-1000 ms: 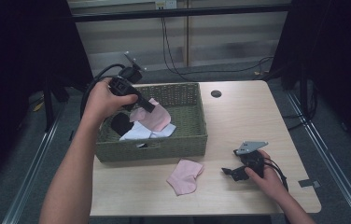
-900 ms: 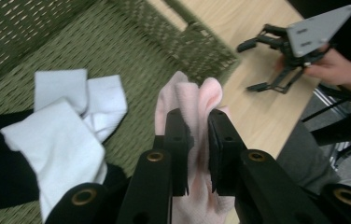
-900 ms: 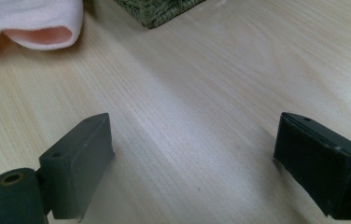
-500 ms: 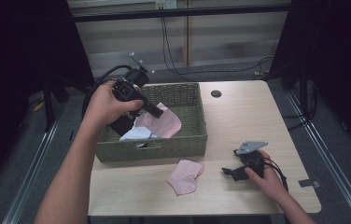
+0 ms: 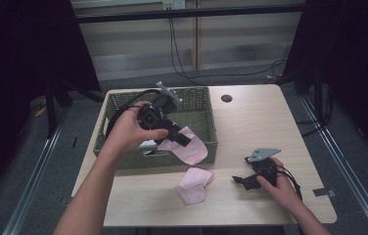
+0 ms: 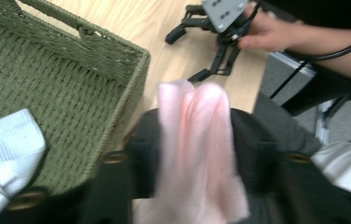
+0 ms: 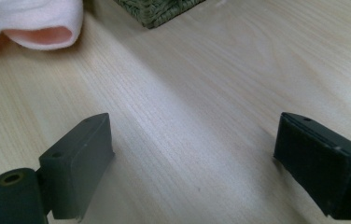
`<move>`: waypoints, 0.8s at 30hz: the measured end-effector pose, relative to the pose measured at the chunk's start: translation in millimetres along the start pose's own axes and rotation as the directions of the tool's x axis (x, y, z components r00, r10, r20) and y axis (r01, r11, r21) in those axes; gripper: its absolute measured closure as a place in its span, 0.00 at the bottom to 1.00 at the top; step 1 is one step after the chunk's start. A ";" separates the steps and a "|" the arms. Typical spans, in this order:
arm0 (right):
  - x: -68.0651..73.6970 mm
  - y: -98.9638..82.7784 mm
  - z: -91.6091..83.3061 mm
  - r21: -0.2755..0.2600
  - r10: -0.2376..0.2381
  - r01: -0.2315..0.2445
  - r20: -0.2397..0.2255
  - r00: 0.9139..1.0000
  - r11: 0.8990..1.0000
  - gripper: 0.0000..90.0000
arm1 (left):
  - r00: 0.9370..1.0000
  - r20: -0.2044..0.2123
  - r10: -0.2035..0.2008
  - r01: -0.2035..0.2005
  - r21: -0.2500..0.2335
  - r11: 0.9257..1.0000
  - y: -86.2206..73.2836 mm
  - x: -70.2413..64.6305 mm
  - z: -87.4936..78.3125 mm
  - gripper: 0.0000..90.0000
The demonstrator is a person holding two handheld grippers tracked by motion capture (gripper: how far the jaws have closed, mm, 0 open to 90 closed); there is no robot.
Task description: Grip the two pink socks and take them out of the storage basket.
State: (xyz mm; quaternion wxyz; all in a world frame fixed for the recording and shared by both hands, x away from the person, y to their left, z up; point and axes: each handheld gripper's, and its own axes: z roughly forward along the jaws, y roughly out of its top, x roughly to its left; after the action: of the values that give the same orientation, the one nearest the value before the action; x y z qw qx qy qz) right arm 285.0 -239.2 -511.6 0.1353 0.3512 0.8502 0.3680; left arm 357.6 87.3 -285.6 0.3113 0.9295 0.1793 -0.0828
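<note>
dim high view, black at both sides; table (image 5: 250, 122) evenly lit; left gripper view's foreground blurs, pink sock (image 6: 197, 154) soft.

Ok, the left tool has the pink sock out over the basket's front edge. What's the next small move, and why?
Probably carry the left tool a little further toward the person and let go. Its jaws have just been opening, yet the pink sock hangs between them over the basket rim, while the matching sock lies on the table in front. The right tool rests open.
</note>
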 end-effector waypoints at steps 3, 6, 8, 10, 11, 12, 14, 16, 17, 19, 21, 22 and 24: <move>0.0 0.0 0.0 0.000 0.000 0.000 0.000 1.000 1.000 0.12 | 1.000 -0.004 -0.005 0.005 -0.002 1.000 -6.2 4.9 4.4 0.51; 0.0 0.0 0.0 0.000 0.000 0.000 0.000 1.000 1.000 0.12 | 1.000 -0.005 -0.020 0.020 -0.017 1.000 -13.3 6.7 7.8 0.49; 0.2 -0.1 0.0 0.000 0.002 -0.002 -0.004 1.000 1.000 0.12 | 1.000 -0.022 -0.020 0.020 -0.014 1.000 -18.5 7.3 10.5 0.48; 0.2 -0.3 -0.1 -0.001 0.001 -0.001 -0.003 1.000 1.000 0.12 | 0.999 -0.033 -0.011 0.011 0.001 1.000 -24.5 8.9 13.5 0.48; 0.2 -0.3 -0.1 -0.001 0.001 -0.001 -0.003 1.000 1.000 0.12 | 0.999 -0.033 -0.011 0.011 0.001 1.000 -24.5 8.9 13.5 0.47; 0.1 -0.4 -0.2 0.001 -0.001 0.001 -0.003 1.000 1.000 0.12 | 0.999 -0.033 -0.019 0.019 -0.003 1.000 -31.9 11.2 16.8 0.47; 0.1 -0.4 -0.2 0.001 -0.001 0.001 -0.003 1.000 1.000 0.12 | 0.999 -0.039 -0.019 0.019 0.001 1.000 -39.7 13.8 19.9 0.47; 0.3 -0.4 -0.3 0.001 0.000 0.000 -0.003 1.000 1.000 0.12 | 0.999 -0.044 -0.028 0.028 -0.008 1.000 -47.4 14.8 24.2 0.47; 0.3 -0.4 -0.3 0.001 0.000 0.000 -0.003 1.000 1.000 0.12 | 0.999 -0.052 -0.016 0.016 0.001 1.000 -51.1 15.9 25.6 0.46; 0.3 -0.4 -0.3 0.001 0.000 0.000 -0.003 1.000 1.000 0.12 | 0.998 -0.055 -0.035 0.034 -0.015 0.999 -55.1 14.9 28.9 0.46; 0.3 -0.4 -0.3 0.001 0.001 -0.001 -0.002 1.000 1.000 0.12 | 0.998 -0.061 -0.030 0.029 -0.014 0.999 -67.1 15.0 35.4 0.45; 0.5 -0.5 -0.4 0.002 0.003 -0.002 -0.002 1.000 1.000 0.12 | 0.997 -0.069 -0.025 0.024 -0.010 1.000 -70.9 14.8 37.4 0.44; 0.6 -0.5 -0.5 0.003 0.003 -0.003 -0.002 1.000 1.000 0.12 | 0.997 -0.076 -0.016 0.015 -0.007 1.000 -78.7 15.4 41.9 0.44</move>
State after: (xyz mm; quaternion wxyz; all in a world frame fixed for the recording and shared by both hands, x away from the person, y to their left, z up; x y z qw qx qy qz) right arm 284.1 -239.3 -511.6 0.1335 0.3523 0.8503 0.3675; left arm 339.8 124.5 -366.0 0.3066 0.9296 0.1985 -0.0491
